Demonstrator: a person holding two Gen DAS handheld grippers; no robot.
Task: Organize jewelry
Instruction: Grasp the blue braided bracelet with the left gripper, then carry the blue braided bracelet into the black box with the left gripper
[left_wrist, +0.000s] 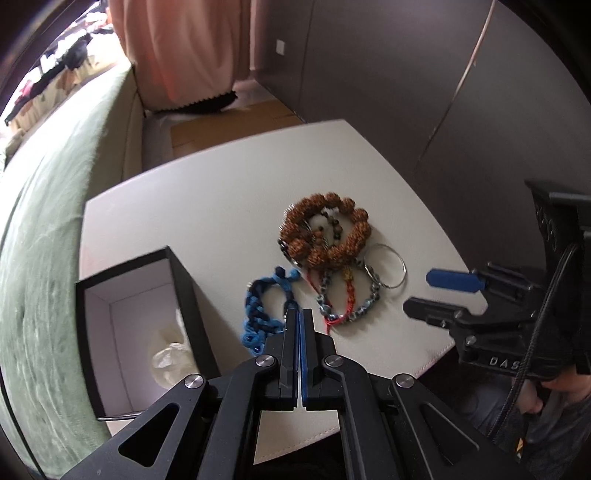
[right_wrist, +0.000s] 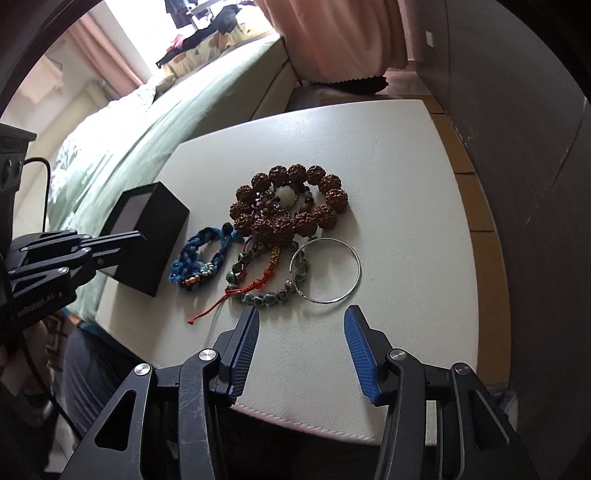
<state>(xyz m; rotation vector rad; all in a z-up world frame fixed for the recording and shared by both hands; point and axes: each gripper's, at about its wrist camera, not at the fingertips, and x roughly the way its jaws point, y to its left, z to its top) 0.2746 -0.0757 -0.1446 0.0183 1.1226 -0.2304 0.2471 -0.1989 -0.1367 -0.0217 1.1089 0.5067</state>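
The step in hand looks like a pick from the jewelry heap on the white table (right_wrist: 406, 184), with the open black box (left_wrist: 177, 273) as the likely destination. The box stands just to the left of the left gripper (left_wrist: 300, 317), its mouth up, with a crumpled clear wrapper (left_wrist: 170, 360) on its white floor.

To do it well, the person should take one piece at a time and start at the loose edge of the heap. The brown bead bracelet (right_wrist: 332, 197), the biggest piece, lies farthest ahead of the right gripper (right_wrist: 301, 321) and sits tangled with smaller beads, so it is a poor first choice. The silver bangle (right_wrist: 356, 266) lies just ahead of the right fingers and overlaps the grey-green bead bracelet (right_wrist: 258, 301). A pinch on the bangle's free right-hand arc, with a straight lift, should keep the beads from dragging. The blue braided bracelet (right_wrist: 188, 258) lies ahead of the left gripper and near the box. The thin red cord (right_wrist: 210, 308) trails toward the left finger of the right gripper and could snag.

The right gripper is released, its jaws about half apart. It hangs over the near table edge with nothing between the pads, touching nothing. The left gripper is clenched, pads together. Its tips hang beside the blue braid, and no piece can be seen caught between them.
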